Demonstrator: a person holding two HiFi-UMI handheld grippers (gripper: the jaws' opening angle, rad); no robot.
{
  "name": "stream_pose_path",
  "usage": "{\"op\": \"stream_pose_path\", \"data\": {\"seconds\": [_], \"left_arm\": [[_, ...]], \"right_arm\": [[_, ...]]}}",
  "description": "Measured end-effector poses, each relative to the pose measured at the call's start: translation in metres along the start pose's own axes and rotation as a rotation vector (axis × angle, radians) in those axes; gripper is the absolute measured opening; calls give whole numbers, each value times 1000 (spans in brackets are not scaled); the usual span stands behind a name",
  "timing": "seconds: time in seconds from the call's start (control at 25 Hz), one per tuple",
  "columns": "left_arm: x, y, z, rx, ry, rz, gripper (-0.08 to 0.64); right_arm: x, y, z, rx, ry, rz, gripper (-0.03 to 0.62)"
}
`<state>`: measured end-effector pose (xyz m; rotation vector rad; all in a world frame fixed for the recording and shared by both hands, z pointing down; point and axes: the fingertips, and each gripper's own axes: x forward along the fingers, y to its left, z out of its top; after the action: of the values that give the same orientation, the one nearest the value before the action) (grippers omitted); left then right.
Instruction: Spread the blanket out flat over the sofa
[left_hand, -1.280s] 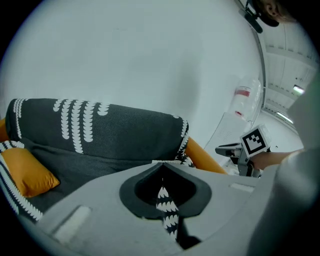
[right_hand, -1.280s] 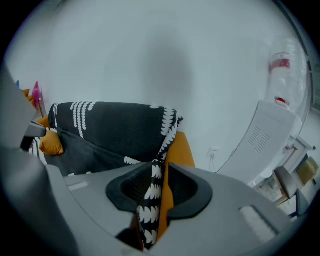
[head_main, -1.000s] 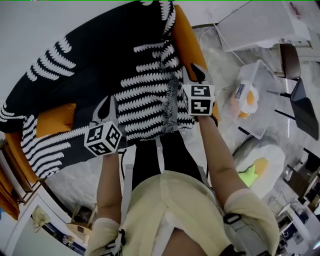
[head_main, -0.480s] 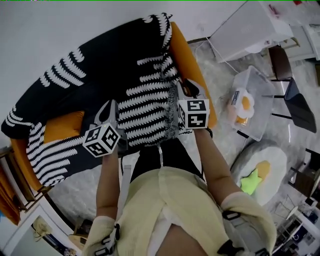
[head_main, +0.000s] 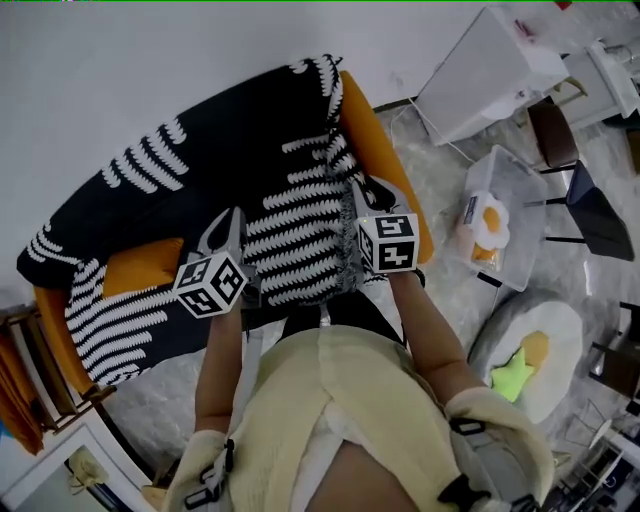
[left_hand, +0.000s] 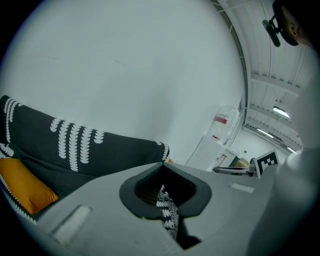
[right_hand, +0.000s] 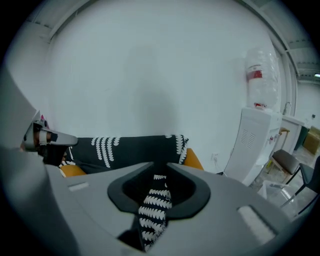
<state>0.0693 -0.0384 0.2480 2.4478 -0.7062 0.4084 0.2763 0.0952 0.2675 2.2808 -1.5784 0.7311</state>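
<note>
A black blanket with white leaf stripes (head_main: 290, 220) lies over the orange sofa (head_main: 385, 165), covering its back and seat. My left gripper (head_main: 228, 232) is at the blanket's front edge, and my right gripper (head_main: 362, 196) is near the sofa's right arm. In the left gripper view the left gripper (left_hand: 165, 169) is shut on a fold of the blanket (left_hand: 169, 212). In the right gripper view the right gripper (right_hand: 160, 167) has a striped fold (right_hand: 152, 210) between its jaws, which are closing on it.
An orange cushion (head_main: 140, 268) shows through at the seat's left. Right of the sofa are a white cabinet (head_main: 490, 70), a clear box holding an egg-shaped plush (head_main: 490, 220), a round white floor cushion (head_main: 525, 345) and a dark chair (head_main: 590, 200). Wooden furniture (head_main: 40, 370) stands left.
The head view has drawn back, so the sofa sits lower and smaller. Both grippers keep their folds of blanket. The right gripper has come down and slightly left in the view.
</note>
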Motion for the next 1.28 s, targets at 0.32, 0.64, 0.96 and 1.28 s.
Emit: {"op": "stream_pose_path", "data": {"seconds": [0.32, 0.64, 0.96, 1.28], "left_arm": [[-17, -15, 27, 67, -51, -11, 3], [-38, -23, 39, 125, -81, -1, 3], [-60, -22, 38, 125, -99, 13, 3], [-79, -16, 29, 119, -101, 33, 3]], "right_arm": [[-23, 12, 17, 9, -32, 33, 61], [-48, 34, 36, -60, -97, 81, 5], [-63, 53, 43, -6, -115, 150, 5], [-67, 72, 33, 55, -106, 198, 5]]}}
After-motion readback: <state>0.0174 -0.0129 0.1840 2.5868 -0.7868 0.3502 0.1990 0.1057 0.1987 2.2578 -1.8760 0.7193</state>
